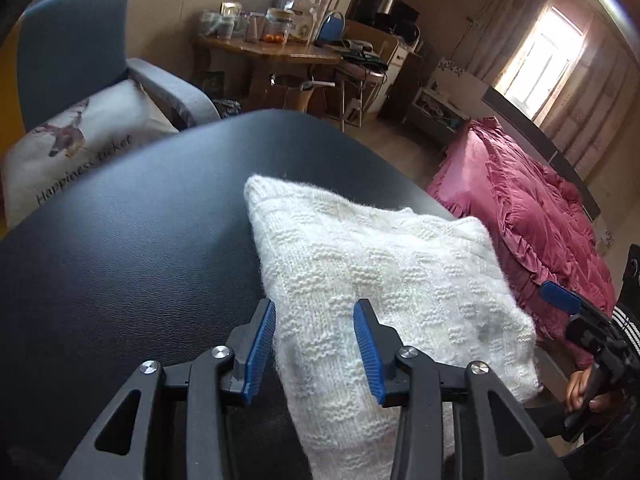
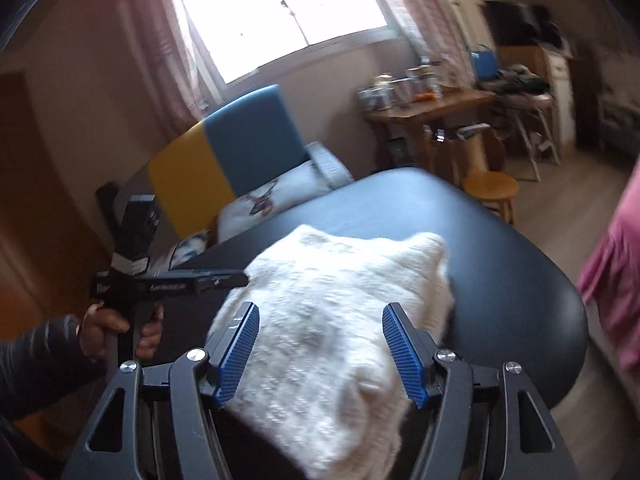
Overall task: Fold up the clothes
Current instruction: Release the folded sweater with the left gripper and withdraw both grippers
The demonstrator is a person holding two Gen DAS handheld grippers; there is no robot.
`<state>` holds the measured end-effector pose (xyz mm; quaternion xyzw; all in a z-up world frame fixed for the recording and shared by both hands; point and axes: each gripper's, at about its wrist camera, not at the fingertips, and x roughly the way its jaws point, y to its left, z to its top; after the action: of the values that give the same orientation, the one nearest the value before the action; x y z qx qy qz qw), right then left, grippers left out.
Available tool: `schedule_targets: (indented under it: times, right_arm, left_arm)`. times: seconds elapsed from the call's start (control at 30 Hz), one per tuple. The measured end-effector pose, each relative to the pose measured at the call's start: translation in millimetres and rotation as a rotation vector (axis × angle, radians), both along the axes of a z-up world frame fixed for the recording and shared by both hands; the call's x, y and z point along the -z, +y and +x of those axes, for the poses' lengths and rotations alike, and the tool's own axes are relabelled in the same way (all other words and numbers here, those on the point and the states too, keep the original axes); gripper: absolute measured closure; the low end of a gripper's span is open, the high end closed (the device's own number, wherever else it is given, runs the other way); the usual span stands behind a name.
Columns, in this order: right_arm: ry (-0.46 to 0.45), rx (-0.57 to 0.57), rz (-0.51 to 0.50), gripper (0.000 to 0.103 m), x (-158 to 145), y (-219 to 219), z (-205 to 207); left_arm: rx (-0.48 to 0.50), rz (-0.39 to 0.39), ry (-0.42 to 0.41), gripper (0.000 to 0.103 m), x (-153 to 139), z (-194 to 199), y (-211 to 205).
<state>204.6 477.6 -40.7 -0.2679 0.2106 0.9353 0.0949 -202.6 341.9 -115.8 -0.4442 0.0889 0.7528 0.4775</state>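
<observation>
While blurred rightward, sweater (image 1: 380, 280) knit sharp leftward

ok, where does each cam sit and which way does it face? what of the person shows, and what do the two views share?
Left wrist: on the left gripper, looking down along its open fingers at the white knit garment on the black table; the right gripper and the hand holding it show at the right edge.
Right wrist: on the right gripper, fingers open over the same garment, blurred; the left gripper, hand and dark sleeve show at left.
Shared: garment, table, blue chair back, cluttered wooden table.
</observation>
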Motion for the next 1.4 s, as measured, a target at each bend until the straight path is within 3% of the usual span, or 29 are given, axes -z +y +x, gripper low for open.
schedule_targets:
  times: [0.13,0.23,0.3,0.43,0.6,0.73,0.8,0.9,1.13,1.23,1.33,1.4]
  right_arm:
    - [-0.112,-0.055,0.007,0.038,20.2,-9.0,-21.9]
    - [-0.222,-0.021,-0.063,0.04,49.5,-3.4,-28.5]
    - [-0.223,0.022,-0.094,0.047,67.6,2.6,-19.9]
    - [-0.167,0.08,-0.153,0.051,81.5,11.8,-4.1]
    - [-0.131,0.14,-0.163,0.049,66.2,9.3,-2.6]
    - [-0.018,0.209,-0.128,0.023,30.7,-7.0,3.5]
    - [-0.002,0.219,-0.078,0.017,15.1,-20.6,0.2]
    - [-0.016,0.23,-0.009,0.015,-0.2,-41.4,-9.3]
    - [-0.01,0.211,0.029,0.014,-11.7,-79.5,-19.6]
    - [-0.004,0.185,0.036,0.013,-11.7,-90.7,-20.3]
    - [0.007,0.172,0.029,0.013,-10.1,-96.3,-17.6]
    - [0.007,0.179,0.02,0.012,-8.4,-97.3,-14.5]
  left_arm:
    - [0.023,0.035,0.046,0.063,-13.0,26.5,-9.2]
    - [0.074,-0.016,0.05,0.063,4.0,43.2,3.4]
    - [0.099,-0.054,0.055,0.063,17.6,52.9,12.0]
    - [0.047,-0.06,0.074,0.063,24.0,58.1,13.6]
    - [-0.093,-0.075,0.162,0.063,-3.6,59.1,-2.7]
    - [-0.187,-0.083,0.231,0.062,-33.4,66.8,-23.7]
    - [-0.219,-0.102,0.281,0.062,-46.1,74.6,-30.6]
    - [-0.257,-0.145,0.35,0.062,-62.2,88.4,-38.6]
    - [-0.245,-0.1,0.367,0.061,-92.3,121.2,-60.5]
    - [-0.253,-0.124,0.454,0.062,-106.2,138.7,-64.4]
    - [-0.289,-0.077,0.55,0.062,-119.7,153.4,-74.6]
    - [-0.299,-0.037,0.524,0.062,-126.0,155.4,-79.5]
